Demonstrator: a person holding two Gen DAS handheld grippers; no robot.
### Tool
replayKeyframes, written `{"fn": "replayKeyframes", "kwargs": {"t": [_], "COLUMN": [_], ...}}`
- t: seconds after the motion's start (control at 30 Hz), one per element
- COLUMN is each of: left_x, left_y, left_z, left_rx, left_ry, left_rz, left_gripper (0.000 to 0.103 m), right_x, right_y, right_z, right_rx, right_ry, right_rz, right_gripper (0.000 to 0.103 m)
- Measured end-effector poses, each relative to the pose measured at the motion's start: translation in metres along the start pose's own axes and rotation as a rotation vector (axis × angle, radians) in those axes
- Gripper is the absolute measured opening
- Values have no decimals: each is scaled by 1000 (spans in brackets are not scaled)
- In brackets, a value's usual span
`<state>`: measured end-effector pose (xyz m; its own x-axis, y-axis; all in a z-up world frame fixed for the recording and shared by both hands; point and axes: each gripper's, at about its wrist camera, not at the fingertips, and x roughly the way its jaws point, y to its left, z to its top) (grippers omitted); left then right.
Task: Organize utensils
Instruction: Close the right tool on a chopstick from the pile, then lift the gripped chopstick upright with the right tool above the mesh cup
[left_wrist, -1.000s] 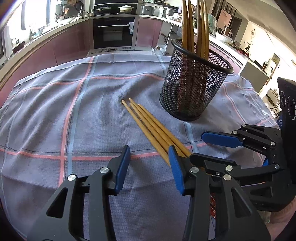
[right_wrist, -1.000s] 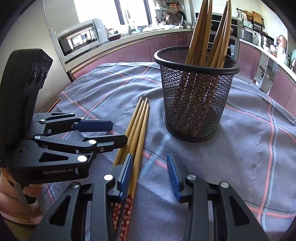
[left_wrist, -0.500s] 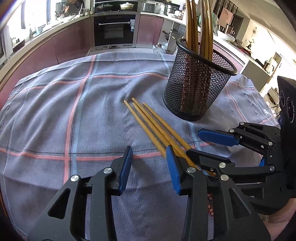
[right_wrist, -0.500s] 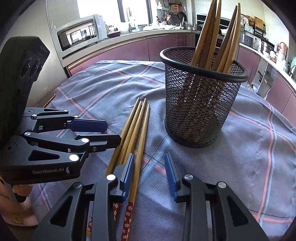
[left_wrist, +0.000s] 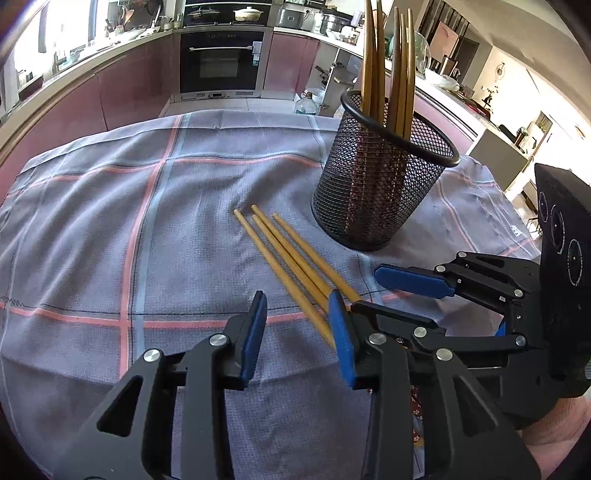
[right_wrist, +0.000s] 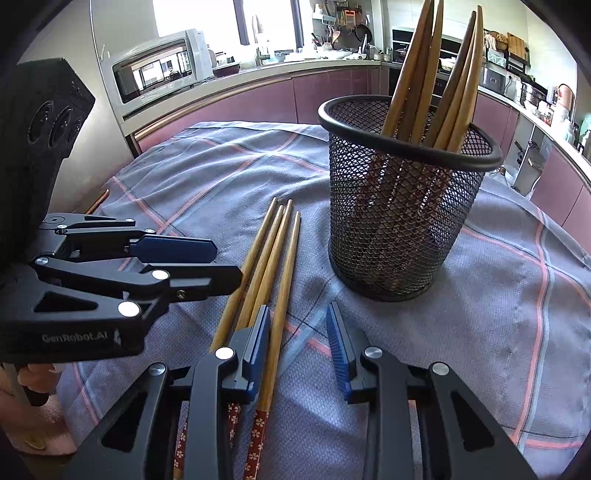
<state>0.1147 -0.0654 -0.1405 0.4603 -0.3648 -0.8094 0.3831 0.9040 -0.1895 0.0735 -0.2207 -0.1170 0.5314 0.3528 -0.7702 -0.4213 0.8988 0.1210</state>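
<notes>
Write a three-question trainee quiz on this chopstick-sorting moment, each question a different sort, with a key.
1. True or false: the right gripper is shut on a chopstick.
2. Multiple choice: the loose tan wooden chopsticks lie
A. inside the black wire-mesh cylinder holder
B. flat on the grey cloth with pink and blue stripes, beside the holder
C. held in the left gripper
3. Fill in: the chopsticks already in the holder stand with their ____ ends up.

Key
1. False: both its jaws stand apart, one chopstick passing between them, and the left gripper's are apart too.
2. B
3. Tapered
</notes>
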Motion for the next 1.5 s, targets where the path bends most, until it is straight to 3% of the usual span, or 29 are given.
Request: {"fn": "replayKeyframes", "kwargs": {"t": [0.4, 0.57, 0.7, 0.87, 0.97, 1.17, 1.23, 1.27, 1.5], "left_x": [6, 6, 5, 0, -5, -8, -6, -5, 5], "left_y": [12, 13, 15, 17, 20, 22, 23, 24, 18], "left_z": [-3, -1, -1, -4, -5, -7, -6, -5, 4], "left_rx": [-2, -4, -32, -50, -61, -66, -71, -74, -43], "left_ry": [41, 43, 35, 24, 11, 13, 19, 19, 24], "left_rz": [9, 16, 24, 43, 41, 45, 34, 32, 63], "left_gripper": [18, 17, 14, 9, 1, 1, 11, 21, 26], "right_x": [3, 8, 9, 5, -1, -19, -21, -22, -18], "right_y": [2, 6, 5, 2, -1, -7, -9, -9, -8], "right_z": [5, 10, 11, 9, 8, 7, 7, 7, 6], "right_rx": [-19, -44, -29, -5, 12, 21, 23, 24, 27], "right_ry": [4, 7, 7, 3, -11, -44, -46, -45, -38], "right_rz": [-8, -18, -3, 13, 29, 63, 61, 61, 58], "right_gripper": [28, 21, 7, 5, 5, 5, 5, 5, 5]}}
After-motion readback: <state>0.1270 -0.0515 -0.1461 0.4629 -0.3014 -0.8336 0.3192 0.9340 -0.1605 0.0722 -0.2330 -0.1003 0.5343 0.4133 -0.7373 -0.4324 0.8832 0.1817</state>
